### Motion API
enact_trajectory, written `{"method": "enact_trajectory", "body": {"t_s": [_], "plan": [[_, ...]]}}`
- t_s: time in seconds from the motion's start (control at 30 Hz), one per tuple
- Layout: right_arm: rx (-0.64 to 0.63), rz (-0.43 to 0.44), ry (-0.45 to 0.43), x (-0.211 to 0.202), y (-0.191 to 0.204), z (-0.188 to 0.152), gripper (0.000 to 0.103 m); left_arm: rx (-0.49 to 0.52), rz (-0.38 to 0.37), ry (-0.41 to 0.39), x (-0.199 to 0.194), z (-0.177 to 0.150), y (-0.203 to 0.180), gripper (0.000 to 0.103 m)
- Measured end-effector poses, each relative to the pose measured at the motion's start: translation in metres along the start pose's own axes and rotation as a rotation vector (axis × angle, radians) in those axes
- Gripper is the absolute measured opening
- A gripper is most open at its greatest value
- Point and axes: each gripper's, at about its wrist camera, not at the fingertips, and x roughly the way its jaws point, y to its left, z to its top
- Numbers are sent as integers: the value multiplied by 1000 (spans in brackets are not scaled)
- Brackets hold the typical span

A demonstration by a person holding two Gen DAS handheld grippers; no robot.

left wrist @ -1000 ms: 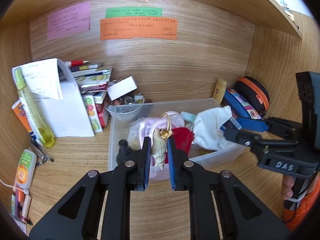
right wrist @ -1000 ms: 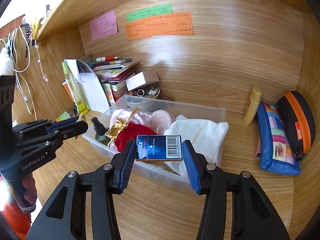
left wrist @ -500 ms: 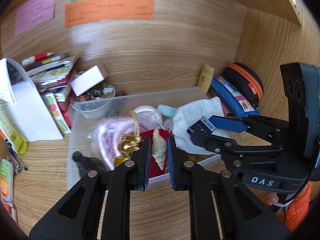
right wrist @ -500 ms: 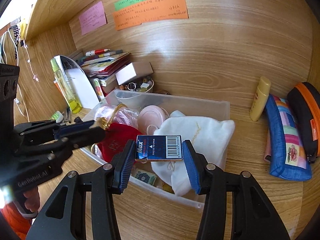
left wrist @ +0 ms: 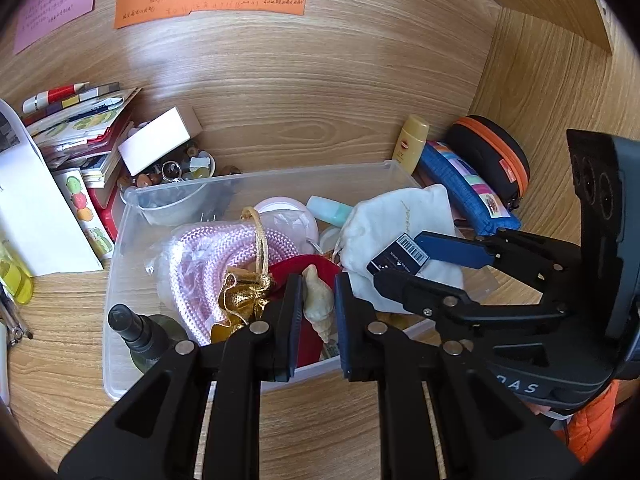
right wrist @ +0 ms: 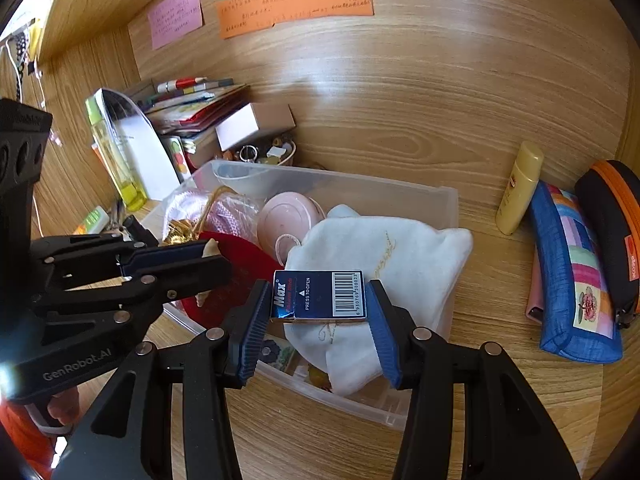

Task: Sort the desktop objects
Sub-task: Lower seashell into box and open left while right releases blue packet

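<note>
My left gripper (left wrist: 317, 300) is shut on a pale spiral seashell (left wrist: 318, 300), held just over the clear plastic bin (left wrist: 116, 240) above a red pouch (left wrist: 310, 264). My right gripper (right wrist: 320, 300) is shut on a small dark blue box (right wrist: 320, 295) with a barcode, hanging over a white cloth bag (right wrist: 384, 248) in the same bin (right wrist: 448, 196). In the left wrist view the right gripper (left wrist: 404, 258) and its box (left wrist: 400, 256) show at the right. In the right wrist view the left gripper (right wrist: 212, 260) comes in from the left, the shell's tip (right wrist: 210, 247) poking out.
The bin also holds a pink rope bundle (left wrist: 216, 248), a gold bag (left wrist: 240, 300), a dark bottle (left wrist: 140, 332) and a pink round case (right wrist: 286, 216). Books (left wrist: 80, 120) and a white box (left wrist: 160, 140) crowd the left. A yellow bottle (right wrist: 520, 188) and pouches (right wrist: 572, 264) lie right.
Both grippers have come forward and down over the bin, closer together, each keeping its hold. The bin now fills more of both views.
</note>
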Motion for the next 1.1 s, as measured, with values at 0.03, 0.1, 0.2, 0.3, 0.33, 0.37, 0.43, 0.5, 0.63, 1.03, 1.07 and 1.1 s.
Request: {"method": "enact_trajectory", "body": {"t_s": [0.03, 0.1, 0.2, 0.3, 0.33, 0.37, 0.43, 0.5, 0.63, 1.03, 1.07, 1.1], "plan": [[-6, -5, 0, 0, 1, 0, 45, -4, -5, 2, 0, 0, 1, 15], [-13, -11, 2, 0, 2, 0, 45, -16, -16, 6, -1, 0, 3, 19], [-20, -20, 0, 0, 4, 0, 50, -29, -30, 6, -3, 1, 5, 24], [-24, -30, -5, -2, 5, 0, 52, -36, -33, 2, -7, 2, 6, 29], [-25, -30, -8, -3, 5, 1, 53, -40, -36, 0, -8, 2, 7, 31], [-26, -33, -12, -4, 6, 1, 53, -42, -35, -2, -10, 3, 7, 34], [-30, -44, -20, -6, 7, 2, 56, -47, -33, -11, -14, 4, 8, 40], [-32, -44, -27, -8, 7, 3, 59, -48, -22, -26, -19, 5, 8, 51], [-47, -56, -47, -14, 11, 4, 66, -38, -7, -59, -32, 6, 7, 57], [-36, -123, -133, -53, 19, 8, 82, -24, 101, -179, -87, 1, 10, 76], [-32, -127, -139, -56, 21, 8, 82, -25, 111, -186, -90, 0, 11, 78], [-30, -130, -144, -60, 22, 7, 83, -26, 128, -196, -96, -2, 11, 83]]}}
